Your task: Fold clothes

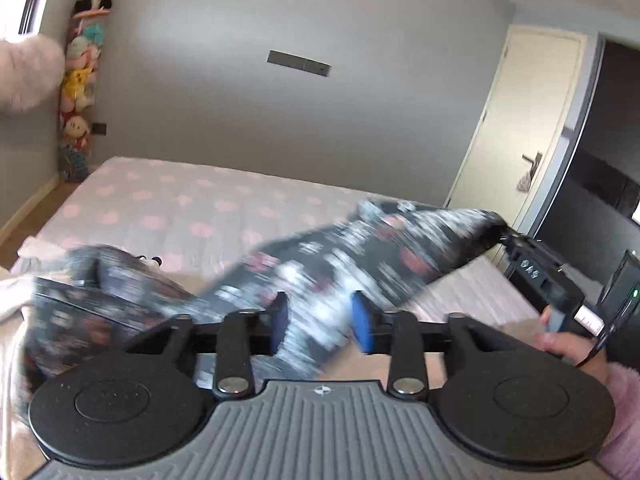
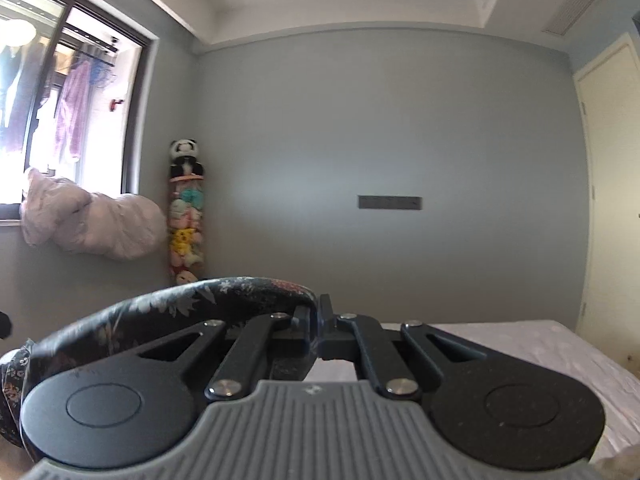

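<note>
A dark floral garment (image 1: 360,256) stretches, blurred, above the pink spotted bed (image 1: 180,200) from lower left to upper right. My left gripper (image 1: 320,320) is open. The cloth runs through the gap between its blue pads (image 1: 280,320), which stand apart and do not pinch it. At the right, my right gripper (image 1: 502,232) is shut on the garment's far end, with a hand (image 1: 560,344) on its handle. In the right wrist view my right gripper (image 2: 316,320) has its jaws together, and the garment (image 2: 180,304) arches from them over to the left.
The bed (image 2: 520,344) reaches back to a grey wall. A hanging column of stuffed toys (image 1: 82,76) is in the corner. A door (image 1: 520,120) stands to the right. A window (image 2: 60,100) has a pink bundle (image 2: 92,220) on its sill. Pale clothing (image 1: 12,292) lies at the left.
</note>
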The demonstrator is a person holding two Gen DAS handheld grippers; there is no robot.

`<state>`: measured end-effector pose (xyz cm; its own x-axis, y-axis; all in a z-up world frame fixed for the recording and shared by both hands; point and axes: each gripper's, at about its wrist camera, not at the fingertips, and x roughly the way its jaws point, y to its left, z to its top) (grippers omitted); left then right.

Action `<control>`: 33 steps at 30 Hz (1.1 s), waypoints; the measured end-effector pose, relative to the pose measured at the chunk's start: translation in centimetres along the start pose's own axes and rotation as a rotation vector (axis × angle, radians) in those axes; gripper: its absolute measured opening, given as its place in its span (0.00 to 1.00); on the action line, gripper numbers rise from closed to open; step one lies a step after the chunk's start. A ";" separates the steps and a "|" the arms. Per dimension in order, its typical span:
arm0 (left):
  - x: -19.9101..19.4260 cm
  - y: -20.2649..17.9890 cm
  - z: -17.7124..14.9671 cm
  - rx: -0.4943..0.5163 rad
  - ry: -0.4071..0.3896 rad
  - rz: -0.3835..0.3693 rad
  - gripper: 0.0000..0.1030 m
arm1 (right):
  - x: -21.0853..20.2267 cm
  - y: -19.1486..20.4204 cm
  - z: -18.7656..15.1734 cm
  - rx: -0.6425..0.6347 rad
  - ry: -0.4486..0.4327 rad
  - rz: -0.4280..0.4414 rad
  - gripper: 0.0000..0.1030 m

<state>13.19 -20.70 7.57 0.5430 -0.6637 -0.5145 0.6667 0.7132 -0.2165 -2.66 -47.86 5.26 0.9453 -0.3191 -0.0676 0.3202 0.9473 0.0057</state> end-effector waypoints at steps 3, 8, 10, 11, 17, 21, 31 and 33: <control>1.3 -1.0 -1.8 0.006 0.053 0.020 0.49 | -1.5 -4.3 -2.9 -0.009 0.110 -0.069 0.04; 3.3 -1.9 -5.1 -0.042 0.144 0.031 0.49 | -3.2 -9.0 -9.8 0.046 0.327 -0.130 0.05; 4.1 -1.9 -6.3 -0.053 0.178 0.048 0.49 | -4.1 -9.8 -12.0 0.077 0.382 -0.143 0.08; 4.6 -1.8 -6.7 -0.062 0.197 0.054 0.49 | -4.5 -10.0 -12.8 0.089 0.401 -0.153 0.10; 6.8 -0.1 -8.7 -0.044 0.285 0.148 0.55 | -7.7 -10.9 -15.5 0.139 0.458 -0.196 0.45; 7.3 1.6 -9.6 -0.039 0.313 0.209 0.60 | -8.1 -9.9 -15.7 0.148 0.482 -0.192 0.53; 9.2 2.0 -11.7 -0.030 0.375 0.191 0.62 | -7.6 -6.3 -17.4 0.134 0.526 -0.041 0.46; 9.3 1.1 -11.8 -0.039 0.372 0.152 0.62 | -7.2 -4.4 -17.3 0.114 0.527 0.036 0.33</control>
<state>12.92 -23.47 -7.28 0.4073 -0.4277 -0.8069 0.5690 0.8100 -0.1422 -11.93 -49.28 -11.57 0.8060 -0.2023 -0.5563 0.3208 0.9391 0.1233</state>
